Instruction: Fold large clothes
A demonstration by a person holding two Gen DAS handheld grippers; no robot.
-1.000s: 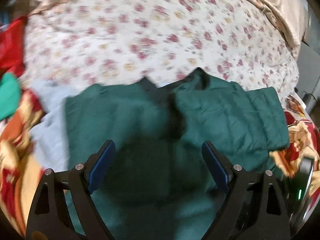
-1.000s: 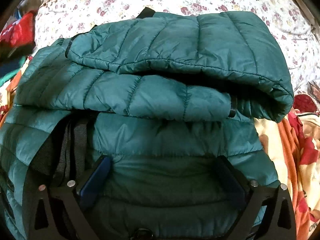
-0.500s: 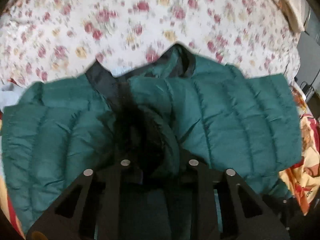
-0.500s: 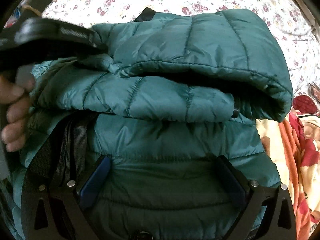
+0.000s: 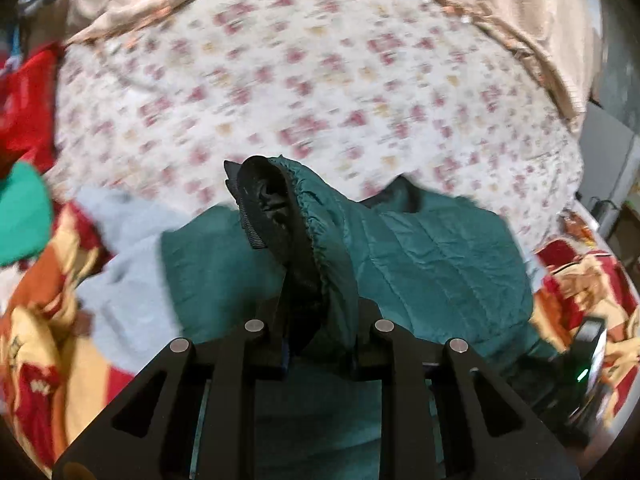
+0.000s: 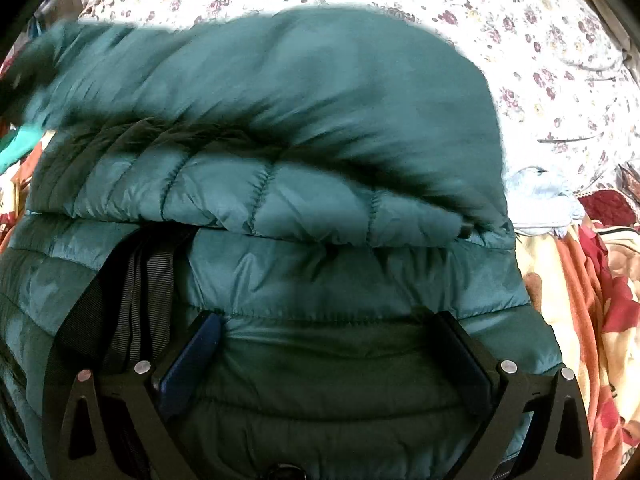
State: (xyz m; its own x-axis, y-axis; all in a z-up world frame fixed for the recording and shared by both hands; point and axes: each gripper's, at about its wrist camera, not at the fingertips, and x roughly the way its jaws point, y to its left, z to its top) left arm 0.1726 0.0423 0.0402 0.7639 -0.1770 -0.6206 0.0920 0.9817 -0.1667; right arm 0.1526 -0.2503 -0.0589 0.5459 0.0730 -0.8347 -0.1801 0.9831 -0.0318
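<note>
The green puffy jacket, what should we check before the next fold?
1. Left gripper has a grip: ok, shut on the jacket cuff.
2. Cuff lifted off the jacket: ok.
3. Right gripper pinning the jacket: cannot tell; its fingers stand wide against the fabric.
4. Floral sheet beyond the jacket free to fold onto: ok.
5. Light blue cloth clear of the fold: not ok, it touches the jacket's edge.
6. Picture sharp enough to judge the folded layers: not ok, blurred.
</note>
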